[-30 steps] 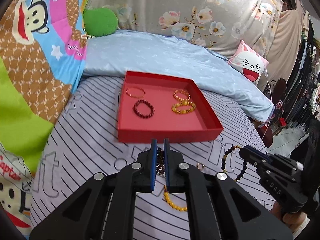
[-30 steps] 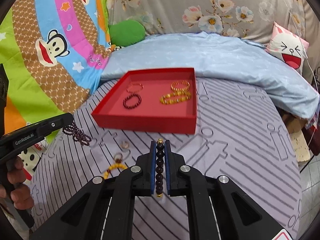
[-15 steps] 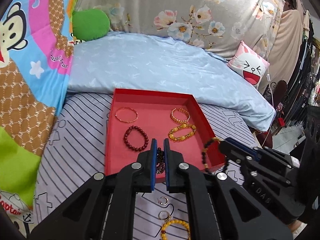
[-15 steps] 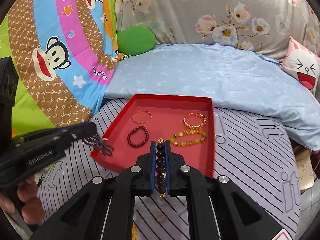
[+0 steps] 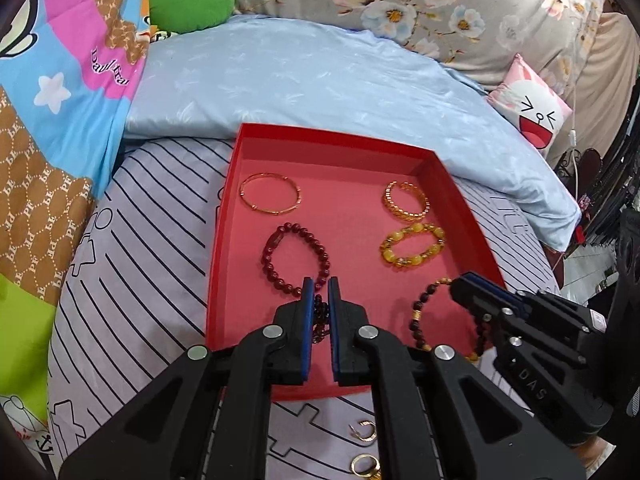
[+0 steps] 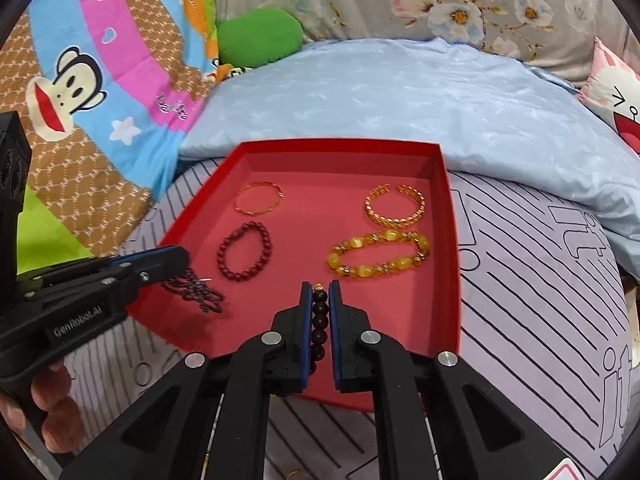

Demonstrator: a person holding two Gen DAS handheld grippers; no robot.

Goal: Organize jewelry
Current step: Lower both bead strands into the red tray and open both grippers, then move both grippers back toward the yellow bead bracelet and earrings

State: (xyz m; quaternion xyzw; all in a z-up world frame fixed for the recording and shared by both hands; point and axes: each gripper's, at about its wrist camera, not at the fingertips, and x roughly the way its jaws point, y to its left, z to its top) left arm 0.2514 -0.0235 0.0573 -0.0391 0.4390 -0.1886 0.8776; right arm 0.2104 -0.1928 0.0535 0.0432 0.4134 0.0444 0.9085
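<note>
Dark bead bracelet (image 6: 319,320) clamped in right tongs (image 6: 320,292) over red tray (image 6: 450,240); left tongs (image 5: 319,292) clamp dark strand (image 6: 194,289).

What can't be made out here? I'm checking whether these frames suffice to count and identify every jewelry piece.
- Left gripper: its fingers hide most of the small-bead dark strand in the left wrist view.
- Right gripper: the dark bead bracelet is partly covered by the gripper in both views.
- Gold rings on the striped sheet: small and partly behind the left gripper; their count is unclear.
</note>
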